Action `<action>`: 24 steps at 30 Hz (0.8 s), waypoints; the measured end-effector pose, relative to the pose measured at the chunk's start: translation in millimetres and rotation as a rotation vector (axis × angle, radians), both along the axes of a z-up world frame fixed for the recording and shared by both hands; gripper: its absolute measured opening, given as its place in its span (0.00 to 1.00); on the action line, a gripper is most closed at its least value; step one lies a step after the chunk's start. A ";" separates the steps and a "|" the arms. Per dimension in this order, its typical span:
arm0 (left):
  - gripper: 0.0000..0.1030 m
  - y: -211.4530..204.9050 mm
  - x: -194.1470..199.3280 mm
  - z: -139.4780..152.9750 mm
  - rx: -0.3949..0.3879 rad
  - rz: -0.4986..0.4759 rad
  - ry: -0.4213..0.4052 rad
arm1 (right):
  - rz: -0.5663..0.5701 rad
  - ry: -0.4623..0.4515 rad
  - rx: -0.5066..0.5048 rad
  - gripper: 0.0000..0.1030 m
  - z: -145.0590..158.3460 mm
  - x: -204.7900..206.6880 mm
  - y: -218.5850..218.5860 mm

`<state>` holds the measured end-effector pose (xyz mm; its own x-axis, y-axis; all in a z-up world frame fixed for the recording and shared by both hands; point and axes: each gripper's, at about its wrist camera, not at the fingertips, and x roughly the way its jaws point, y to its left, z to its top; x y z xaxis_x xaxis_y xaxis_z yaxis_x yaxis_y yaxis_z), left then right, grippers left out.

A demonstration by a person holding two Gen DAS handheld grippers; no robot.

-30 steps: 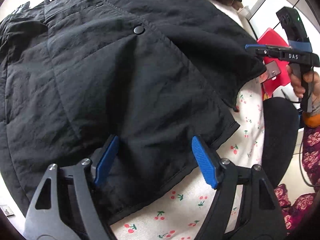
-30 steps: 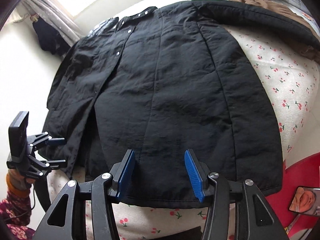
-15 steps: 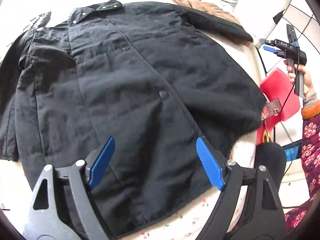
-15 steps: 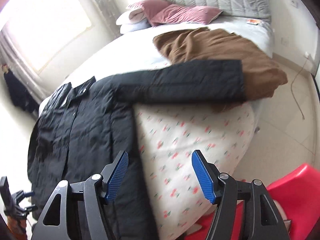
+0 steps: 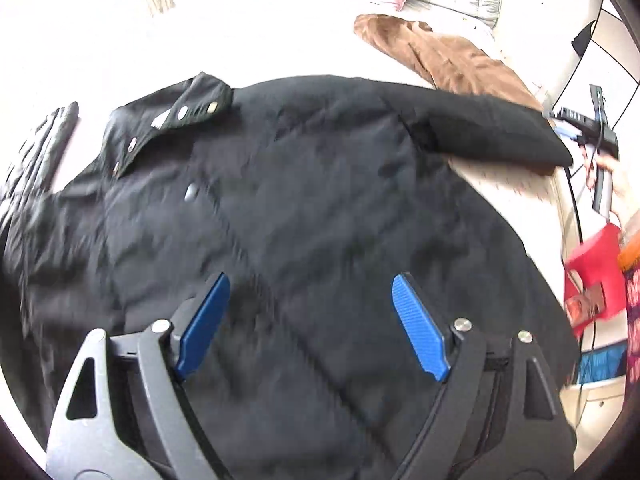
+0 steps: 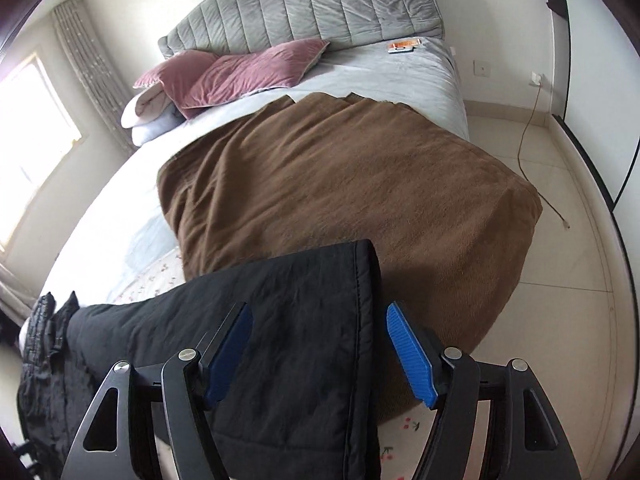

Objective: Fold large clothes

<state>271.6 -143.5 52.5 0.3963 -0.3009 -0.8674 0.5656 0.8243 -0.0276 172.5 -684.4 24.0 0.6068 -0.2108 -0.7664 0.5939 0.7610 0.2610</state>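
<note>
A large black quilted jacket lies spread flat on the bed, collar at the upper left, one sleeve stretched to the right. My left gripper is open and empty above the jacket's lower body. My right gripper is open, its blue fingers on either side of the sleeve's cuff end, which lies over a brown blanket. The right gripper also shows in the left wrist view, at the sleeve's end.
A brown blanket covers the bed's right part, pink pillows and a grey headboard behind. A red stool stands at the bed's right edge. Tiled floor with a cable lies to the right.
Both grippers have risen and moved away from the hem. The right gripper swung right, from the jacket's hem to the end of the sleeve. Both stayed open.
</note>
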 end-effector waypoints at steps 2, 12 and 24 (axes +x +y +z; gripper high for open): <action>0.81 -27.4 31.9 -7.1 -0.015 0.010 -0.017 | -0.019 0.042 -0.011 0.48 -14.5 9.5 -2.6; 0.44 -140.3 126.8 -49.0 -0.177 0.054 -0.165 | -0.031 -0.053 -0.510 0.08 64.4 11.0 41.1; 0.31 -171.8 145.9 -106.3 -0.158 0.019 -0.060 | -0.035 0.074 -0.543 0.19 13.7 43.0 28.1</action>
<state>417.5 -315.3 -53.7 0.4527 -0.4234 -0.7847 0.5542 0.8230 -0.1244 215.5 -656.3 37.7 0.5412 -0.6069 -0.5820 0.6230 0.7542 -0.2072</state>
